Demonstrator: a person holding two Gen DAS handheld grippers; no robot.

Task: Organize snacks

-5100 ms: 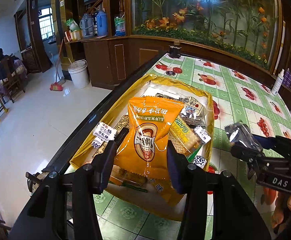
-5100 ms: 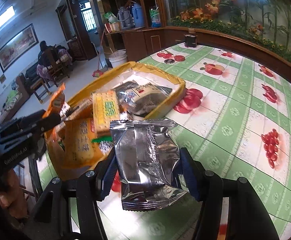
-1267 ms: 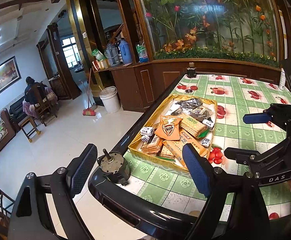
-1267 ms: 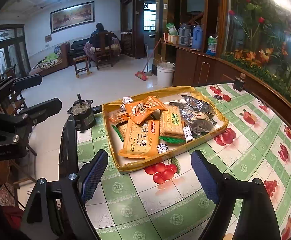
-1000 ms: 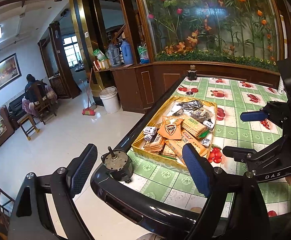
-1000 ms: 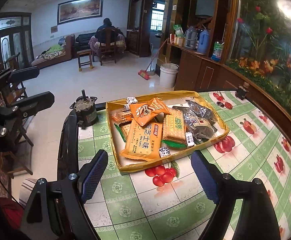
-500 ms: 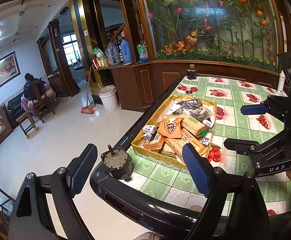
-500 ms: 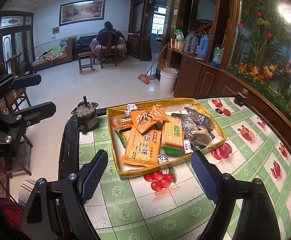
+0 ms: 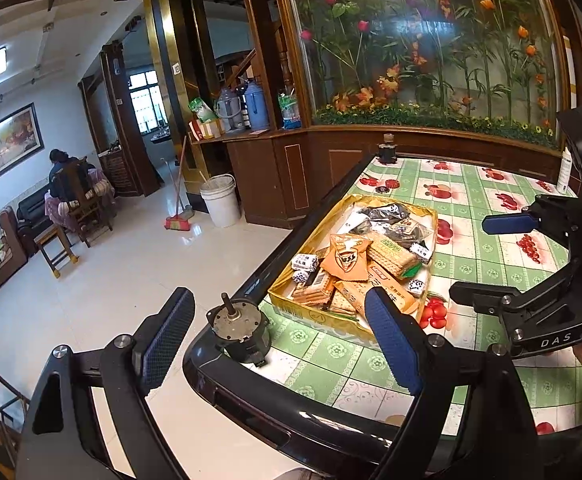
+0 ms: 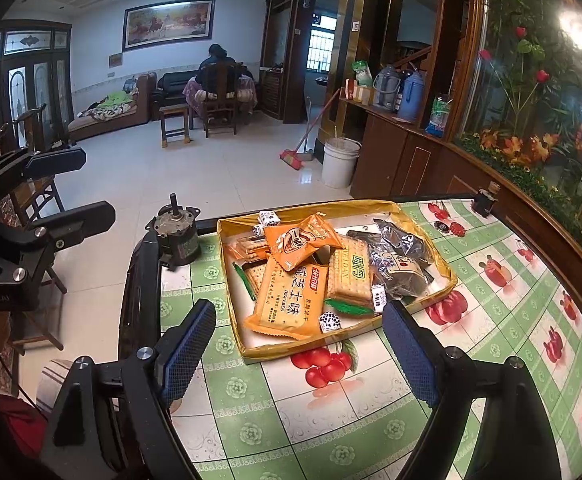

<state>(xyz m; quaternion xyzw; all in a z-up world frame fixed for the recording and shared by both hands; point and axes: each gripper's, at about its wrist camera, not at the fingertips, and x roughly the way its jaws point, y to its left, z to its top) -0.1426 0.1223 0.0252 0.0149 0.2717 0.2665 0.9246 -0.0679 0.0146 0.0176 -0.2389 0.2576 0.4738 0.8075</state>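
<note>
Fingers [image 9: 163, 340] of the left gripper [image 9: 275, 336] and those of the right gripper [image 10: 303, 356] stand spread wide with nothing between them, both hanging short of the desk [image 10: 371, 408]. Near its edge sits the golden tray [image 10: 447, 280] heaped with snacks: an orange biscuit pack [image 10: 291, 300], cracker packets [image 10: 351, 276], dark foil bags [image 10: 403, 248]. I'd guess these are light, crinkly and slippery, the crackers brittle; best pinched by a sealed end, gently
</note>
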